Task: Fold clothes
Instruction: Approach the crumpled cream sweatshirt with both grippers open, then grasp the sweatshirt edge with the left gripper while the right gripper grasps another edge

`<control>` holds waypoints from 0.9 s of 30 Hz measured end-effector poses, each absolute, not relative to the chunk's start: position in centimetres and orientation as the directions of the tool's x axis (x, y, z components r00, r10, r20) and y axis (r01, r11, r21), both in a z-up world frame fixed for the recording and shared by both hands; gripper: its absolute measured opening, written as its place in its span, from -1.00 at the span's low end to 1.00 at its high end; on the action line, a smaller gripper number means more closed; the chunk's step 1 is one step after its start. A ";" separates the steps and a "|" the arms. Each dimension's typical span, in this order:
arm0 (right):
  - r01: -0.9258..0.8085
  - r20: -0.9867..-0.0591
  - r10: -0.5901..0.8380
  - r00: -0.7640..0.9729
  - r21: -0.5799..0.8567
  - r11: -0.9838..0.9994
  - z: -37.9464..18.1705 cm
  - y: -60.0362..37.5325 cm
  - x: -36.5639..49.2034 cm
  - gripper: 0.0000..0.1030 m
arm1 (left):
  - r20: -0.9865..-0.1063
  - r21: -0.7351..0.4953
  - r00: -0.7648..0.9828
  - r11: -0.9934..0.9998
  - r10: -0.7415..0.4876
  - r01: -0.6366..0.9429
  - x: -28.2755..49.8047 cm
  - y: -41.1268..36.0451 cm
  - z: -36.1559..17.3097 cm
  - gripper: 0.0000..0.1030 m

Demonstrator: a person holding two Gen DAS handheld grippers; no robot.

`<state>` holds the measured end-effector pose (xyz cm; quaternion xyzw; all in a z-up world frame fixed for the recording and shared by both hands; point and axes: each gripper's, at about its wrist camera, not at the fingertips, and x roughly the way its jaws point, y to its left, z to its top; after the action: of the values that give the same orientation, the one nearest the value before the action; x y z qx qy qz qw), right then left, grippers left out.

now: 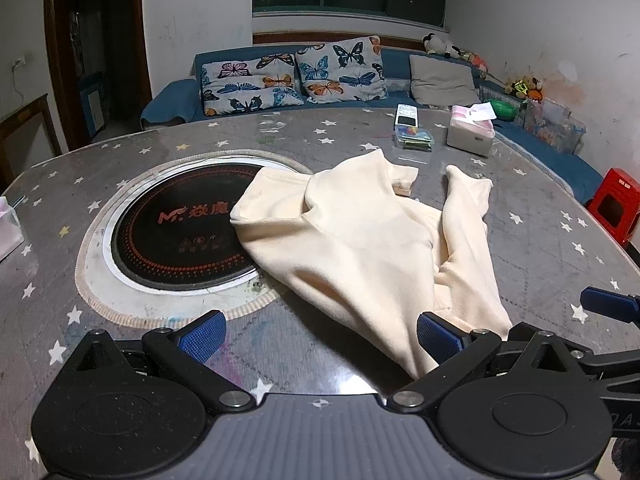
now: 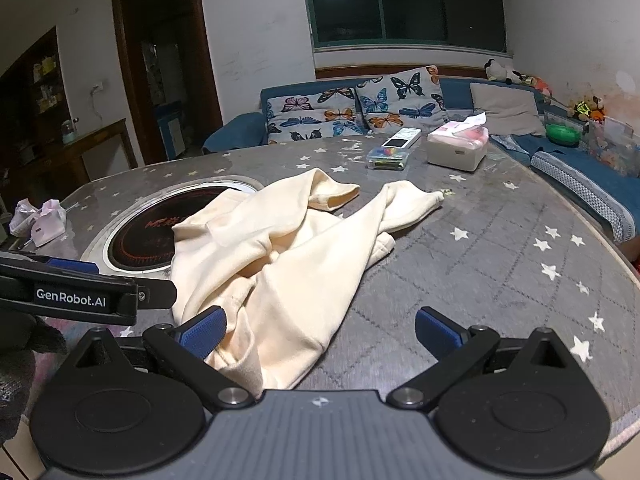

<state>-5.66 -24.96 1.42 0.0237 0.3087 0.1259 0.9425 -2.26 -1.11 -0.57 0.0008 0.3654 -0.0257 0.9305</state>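
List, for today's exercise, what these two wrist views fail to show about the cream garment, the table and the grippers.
- Cream garment: its near hem is hidden behind the left gripper in the left view and behind the right gripper in the right view.
- Cooktop: its right side is covered by the garment.
- Remote: its print is too small to read.
- Table: its near edge is cut off by the gripper bodies.

Grey star-print table (image 1: 540, 248), round cooktop (image 1: 176, 236) set in it. On it: crumpled cream garment (image 1: 360, 240) partly over cooktop, tissue box (image 1: 470, 134), remote (image 1: 406, 115) on a small clear case (image 1: 412, 140) at far side.
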 end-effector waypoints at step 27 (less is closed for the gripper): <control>-0.194 -0.615 0.250 0.748 0.158 0.968 2.5 -27.6 7.9 0.48 | -0.634 0.077 0.771 0.988 -0.054 0.132 12.3 -3.3 1.1 0.98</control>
<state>7.91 -27.55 2.49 0.0421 0.3346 0.1189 0.9339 12.35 -3.28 1.14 0.0589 0.3347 -0.0495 0.9392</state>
